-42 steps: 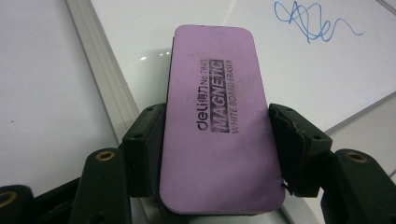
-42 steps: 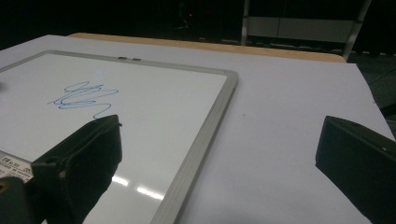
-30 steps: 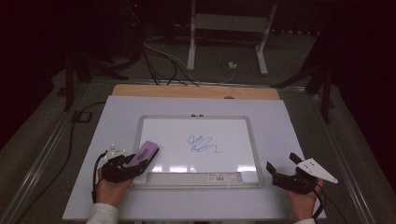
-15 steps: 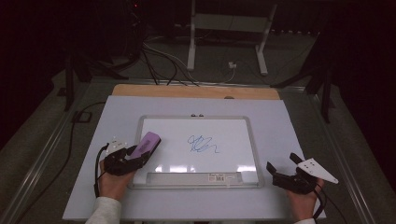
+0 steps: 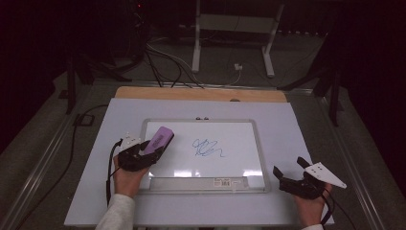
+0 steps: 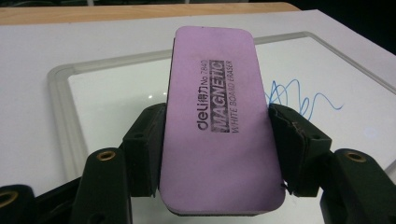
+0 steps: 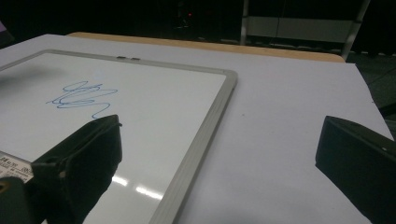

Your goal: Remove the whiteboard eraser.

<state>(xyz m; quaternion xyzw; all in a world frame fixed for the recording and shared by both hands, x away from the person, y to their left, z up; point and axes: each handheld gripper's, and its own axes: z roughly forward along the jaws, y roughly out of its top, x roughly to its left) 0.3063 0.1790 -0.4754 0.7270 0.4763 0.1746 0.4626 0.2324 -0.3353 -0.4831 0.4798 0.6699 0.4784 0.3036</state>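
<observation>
Over the left part of the whiteboard (image 5: 253, 143) we hold the purple eraser (image 5: 157, 140) in the left hand-held gripper (image 5: 143, 154), its jaws pinching the eraser's long sides about midway along its length. Held this way the eraser points out ahead of the jaws, its felt side facing down toward the board, so we judge it is set up to sweep across the surface. It sits above the board near the left frame edge, with the blue scribble (image 5: 207, 148) a little apart to its right; whether the felt already touches the board we cannot tell.

The right hand-held gripper (image 5: 290, 176) rests on the white bench (image 5: 306, 129) just off the board's lower right corner, jaws spread wide and pinching nothing. We take it to be parked there, out of the eraser's path yet close enough to steady the frame if the board slides.

In the left gripper view the eraser's top (image 6: 219, 116) reads "deli", some characters we cannot make out, "No 7840", then "MAGNETIC" in a dark block and "WHITE BOARD ERASER" beneath. A small label (image 5: 225, 181) sits on the board's bottom tray, too small to read. The scribble itself (image 7: 81, 99) forms no legible word.
</observation>
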